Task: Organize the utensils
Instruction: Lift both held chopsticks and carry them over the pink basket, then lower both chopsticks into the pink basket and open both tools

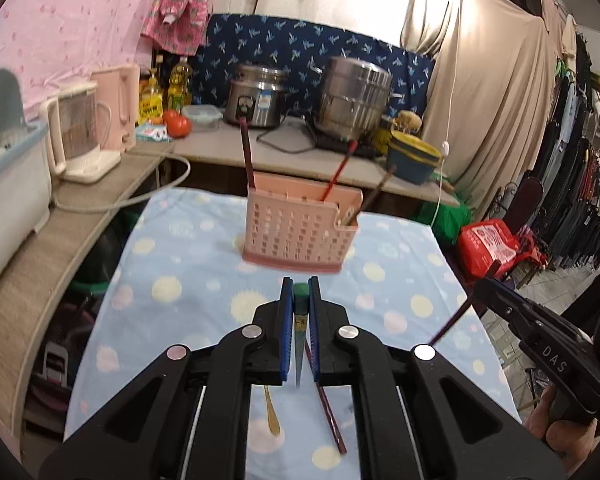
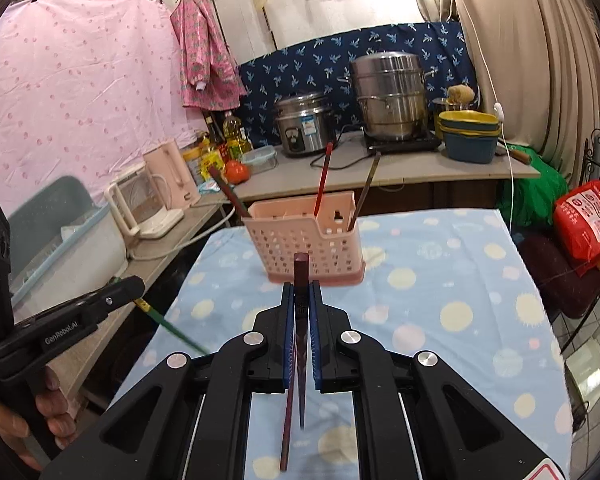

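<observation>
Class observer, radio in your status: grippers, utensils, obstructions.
Left gripper shut on green chopstick. Right gripper shut on dark red chopstick. Pink holder ahead, three sticks in. Path clear.

"DAS" stands in pale letters on the black body of the right gripper (image 1: 480, 288); "GenRobot.AI" runs along the black body of the left gripper (image 2: 138, 285). Print on the red bag (image 2: 586, 220) and the rice cooker (image 2: 302, 124) label is too small to read.

path to pink basket (image 1: 296, 228): open cloth (image 1: 172, 272) | basket top: three leaning chopsticks (image 1: 247, 152) obstruct
</observation>
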The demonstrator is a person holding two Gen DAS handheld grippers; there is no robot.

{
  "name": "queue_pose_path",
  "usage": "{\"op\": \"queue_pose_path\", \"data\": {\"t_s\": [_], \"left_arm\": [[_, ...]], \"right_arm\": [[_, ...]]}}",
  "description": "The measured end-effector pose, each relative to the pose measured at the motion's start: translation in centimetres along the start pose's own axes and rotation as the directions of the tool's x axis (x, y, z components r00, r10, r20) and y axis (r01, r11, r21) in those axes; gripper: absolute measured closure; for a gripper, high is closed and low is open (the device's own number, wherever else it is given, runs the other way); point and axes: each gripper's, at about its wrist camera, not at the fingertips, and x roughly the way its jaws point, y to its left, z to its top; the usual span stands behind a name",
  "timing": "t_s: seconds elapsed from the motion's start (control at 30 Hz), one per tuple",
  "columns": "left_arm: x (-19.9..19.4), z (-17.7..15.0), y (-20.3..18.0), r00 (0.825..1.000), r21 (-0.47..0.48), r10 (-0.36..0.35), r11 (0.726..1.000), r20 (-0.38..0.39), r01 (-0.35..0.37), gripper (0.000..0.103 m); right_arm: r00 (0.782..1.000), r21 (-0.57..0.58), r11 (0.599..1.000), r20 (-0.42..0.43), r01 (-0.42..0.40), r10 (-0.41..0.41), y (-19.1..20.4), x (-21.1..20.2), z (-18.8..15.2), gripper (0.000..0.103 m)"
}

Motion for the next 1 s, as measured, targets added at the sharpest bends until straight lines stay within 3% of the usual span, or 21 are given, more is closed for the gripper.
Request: {"op": "queue_pose_path", "data": {"t_s": [0.33,0.7,0.87,1.0], "left_arm": [[1.2,9.0,-0.3,0.990,0.014,0.015,1.000,0.138,-0.017,0.096],[4.0,19.0,-0.3,0.954,0.010,0.033,0.999,0.298,-0.037,0.096],[6.4,20.9,-0.1,0.944,0.021,0.052,0.998,0.327,-0.062,0.096],[9.6,20.6,0.9,0.953,0.017,0.074,0.996,0.294,-0.083,0.096]], "right_arm": [[0.993,-0.005,1.000,0.113,-0.017,0.017,0.3,2.6,8.3,0.096],[0.975,-0.004,1.000,0.219,-0.027,0.027,1.6,8.3,17.2,0.096],[0.972,-0.006,1.000,0.234,-0.019,0.020,1.9,11.5,18.7,0.096],[0.980,0.011,1.000,0.197,-0.019,0.017,1.2,14.7,18.2,0.096]]}}
